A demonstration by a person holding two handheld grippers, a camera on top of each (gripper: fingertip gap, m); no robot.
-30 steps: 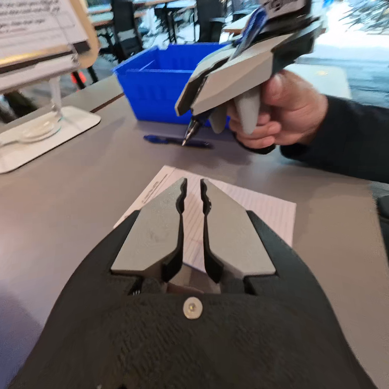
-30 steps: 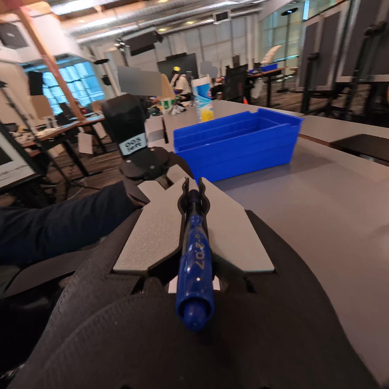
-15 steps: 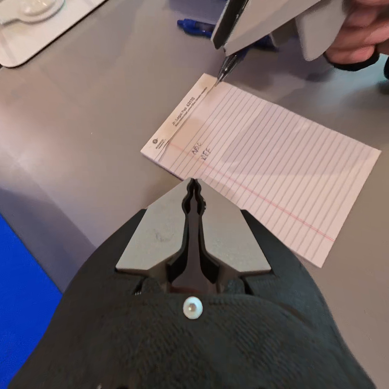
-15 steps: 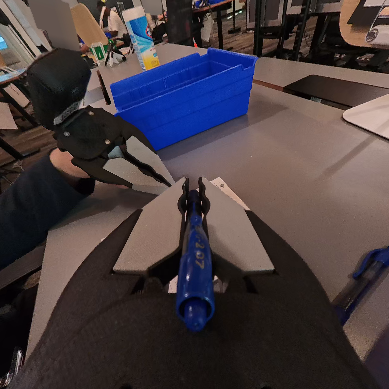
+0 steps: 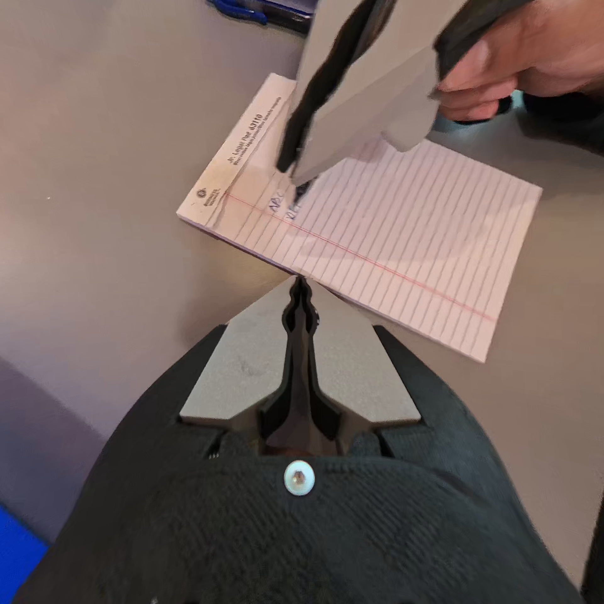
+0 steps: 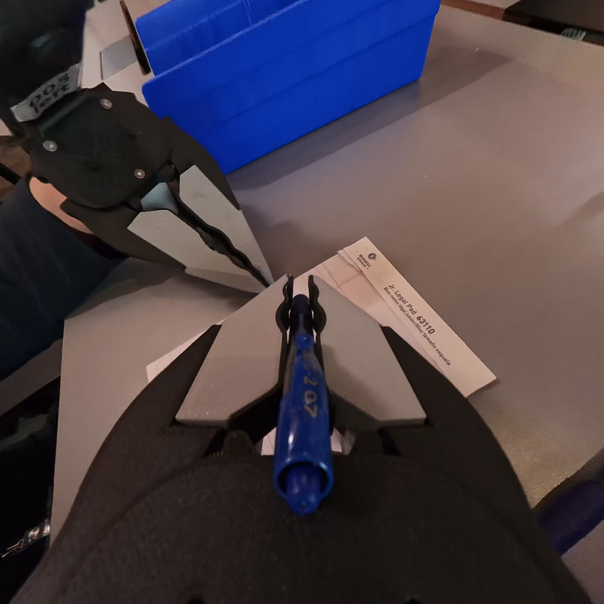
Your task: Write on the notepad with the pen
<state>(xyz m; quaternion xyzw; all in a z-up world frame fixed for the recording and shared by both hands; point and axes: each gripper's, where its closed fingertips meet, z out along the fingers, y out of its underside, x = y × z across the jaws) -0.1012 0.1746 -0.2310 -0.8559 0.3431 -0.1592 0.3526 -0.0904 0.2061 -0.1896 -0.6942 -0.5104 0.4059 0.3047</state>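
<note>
A white lined notepad (image 5: 392,235) lies flat on the grey table, with two short handwritten lines near its top; it also shows in the right wrist view (image 6: 408,323). My right gripper (image 6: 299,281) is shut on a blue pen (image 6: 302,408) and holds it point down over the pad. In the left wrist view the right gripper (image 5: 291,170) hangs over the pad's top lines, and the pen tip (image 5: 299,196) is at the paper by the writing. My left gripper (image 5: 300,283) is shut and empty, its tips at the pad's near edge.
A blue plastic bin (image 6: 294,75) stands on the table behind the pad. A second blue pen (image 5: 238,9) lies on the table beyond the pad's top. A hand (image 5: 523,65) holds the right gripper. The tips of one gripper are about 6 cm away from the tips of the other.
The left gripper has shut and tilted down towards the pad's near edge. The right gripper has come down with the pen from above the table to the pad's written lines.
</note>
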